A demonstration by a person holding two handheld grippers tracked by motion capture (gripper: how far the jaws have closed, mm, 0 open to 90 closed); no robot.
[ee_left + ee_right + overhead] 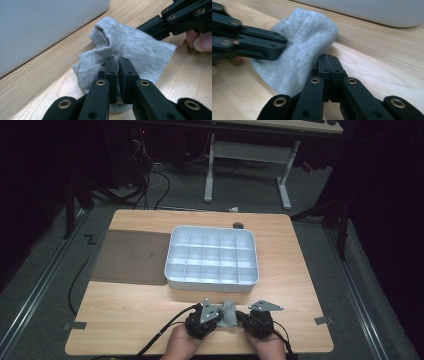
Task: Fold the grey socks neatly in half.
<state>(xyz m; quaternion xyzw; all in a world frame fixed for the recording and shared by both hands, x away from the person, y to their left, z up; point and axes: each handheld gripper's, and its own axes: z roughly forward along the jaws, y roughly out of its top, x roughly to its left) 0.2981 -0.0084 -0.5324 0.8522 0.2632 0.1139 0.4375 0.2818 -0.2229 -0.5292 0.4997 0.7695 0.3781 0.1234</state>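
Grey knit cloth, a small sock [125,47] by the look of it, lies bunched on the wooden table [125,315] near the person's edge, just in front of the white tray [212,282]. It sits between the two tongs, and that placing makes sense: each hand can take one end of it without reaching.

In the left gripper view, the left gripper [118,62] has its jaws pressed together on a fold at the near edge of the sock, and fabric shows between and beneath the pads. So this side is pinching the cloth, probably to anchor it while the other end is worked.

The right gripper [328,60] also has its jaws closed tight, pad against pad. The sock's edge lies right against its left side in its own view, but I cannot tell whether any fabric is caught between the pads or whether they have shut beside it. Judging by how both tongs meet at the cloth from opposite sides, the work in hand seems to be folding or bundling the sock.

Beyond the sock, the tray stands with its grid of compartments bare, close enough that a folded sock could be lifted straight into one. To the tray's left a dark flat sheet [132,257], perhaps the tray's lid, lies on the table, out of the way of both hands.
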